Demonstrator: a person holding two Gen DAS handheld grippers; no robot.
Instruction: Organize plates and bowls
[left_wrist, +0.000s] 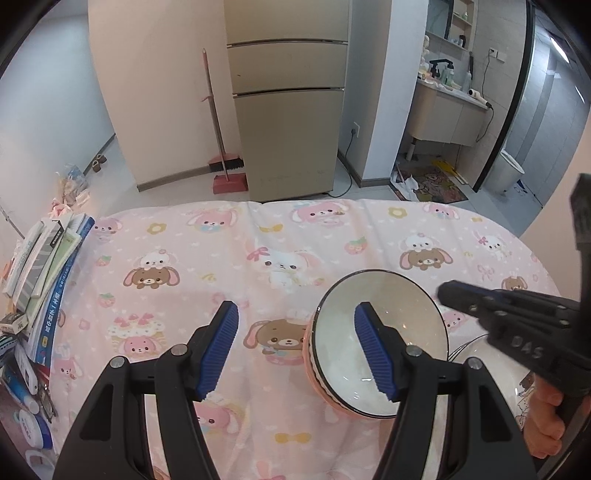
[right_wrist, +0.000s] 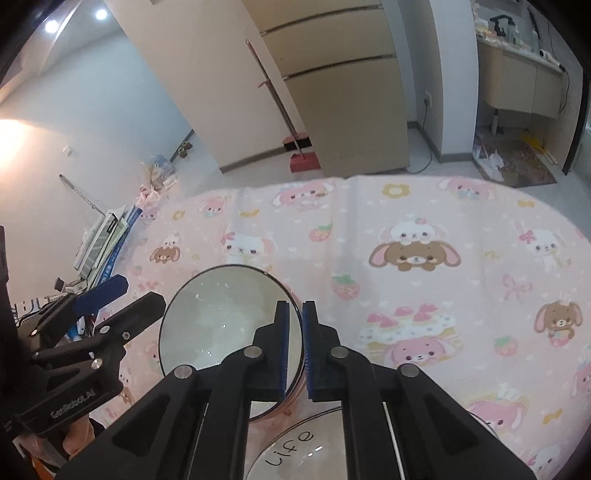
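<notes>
Gripping the bowl (right_wrist: 229, 317) by its right rim, the right gripper (right_wrist: 294, 350) has its blue pads nearly together, one inside the wall and one outside. The bowl appears tilted, mouth turned toward the cameras, above the pink cloth (right_wrist: 424, 229); whether its base touches the cloth, I cannot tell. The left gripper (left_wrist: 295, 350) stands wide open and holds nothing; its right finger (left_wrist: 373, 350) lies in front of the bowl's mouth.

Step in hand, as I judge it: carrying the bowl to a stacking place. A plate (right_wrist: 295, 446) with the word "life" lies just beneath the right gripper, near the bowl. The next move likely calls for levelling the bowl and setting it down centred, slowly, since a rim pinch can slip.

Contents: the bowl looks empty, glazed white inside. The plate shows only its lettering.
</notes>
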